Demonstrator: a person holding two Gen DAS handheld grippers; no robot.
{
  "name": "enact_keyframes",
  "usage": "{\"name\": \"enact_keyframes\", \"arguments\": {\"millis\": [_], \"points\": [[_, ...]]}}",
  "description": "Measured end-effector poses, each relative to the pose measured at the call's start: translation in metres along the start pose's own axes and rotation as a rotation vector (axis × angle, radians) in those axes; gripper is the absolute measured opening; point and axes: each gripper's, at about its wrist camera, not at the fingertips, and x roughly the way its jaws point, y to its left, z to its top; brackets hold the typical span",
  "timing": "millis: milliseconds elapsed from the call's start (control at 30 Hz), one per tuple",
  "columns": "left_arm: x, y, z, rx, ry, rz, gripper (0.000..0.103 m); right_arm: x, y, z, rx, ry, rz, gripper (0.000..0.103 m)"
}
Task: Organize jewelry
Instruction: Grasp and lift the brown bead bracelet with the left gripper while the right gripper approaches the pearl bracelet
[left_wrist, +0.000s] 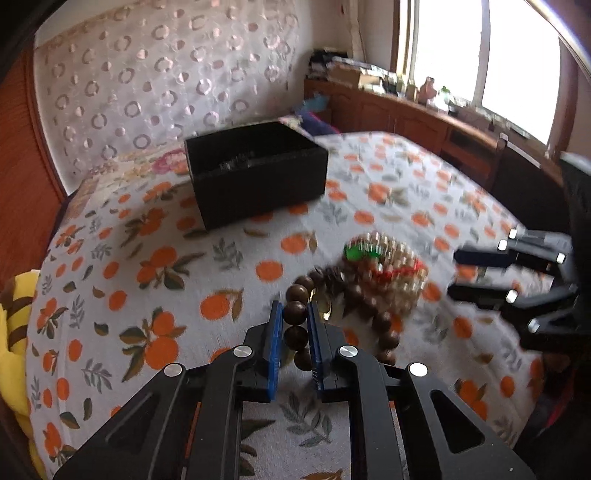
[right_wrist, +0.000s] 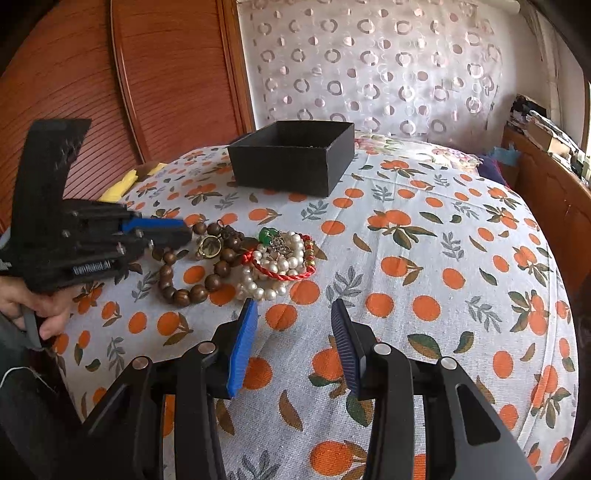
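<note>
- Gripping 1 brown bead of the wooden bead bracelet (left_wrist: 295, 314), the left gripper (left_wrist: 295, 314) has its jaws narrowed to about a bead's width, blue pads on either side of the strand.
- Risk: the round bead looks likely to roll out of so small a hold when lifted, dropping the strand back on the bed.
- Risk: the bracelet's far loop lies against the gold ring (right_wrist: 209, 246) and the pearl strand (right_wrist: 275, 271), so a quick pull could drag or scatter the pile.
- Red cord bracelet (right_wrist: 291, 275) and green stone (right_wrist: 266, 235) sit tangled in that same heap, just beyond the held beads.
- Right gripper (right_wrist: 293, 314) hovers with jaws partly open and nothing between them; the pearls lie just ahead of its left pad.
- Black box (right_wrist: 291, 162), open-topped, stands well beyond the pile on the orange-print bedspread (right_wrist: 424, 258).
</note>
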Motion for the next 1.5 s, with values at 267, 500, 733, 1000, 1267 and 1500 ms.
{"name": "enact_keyframes", "arguments": {"millis": [267,500,733,1000,1267,1500], "points": [[-0.031,0.004,0.018,-0.039,-0.112,0.007,0.012,0.002,0.003,0.001,-0.018,0.015,-0.005,0.044],[-0.053,0.010,0.015,-0.052,-0.153,0.022,0.012,0.007,0.014,0.014,-0.057,0.020,0.009,0.042],[-0.063,0.015,0.011,-0.070,-0.172,0.021,0.013,0.022,0.027,0.032,-0.120,0.038,0.016,0.027],[-0.061,0.018,0.007,-0.077,-0.167,0.017,0.013,0.032,0.040,0.042,-0.205,0.046,-0.009,0.026],[-0.060,0.018,0.006,-0.077,-0.164,0.016,0.013,0.047,0.049,0.043,-0.264,0.095,-0.032,0.016],[-0.058,0.018,0.006,-0.074,-0.162,0.017,0.013,0.033,0.036,0.049,-0.209,0.053,0.008,0.010]]}}
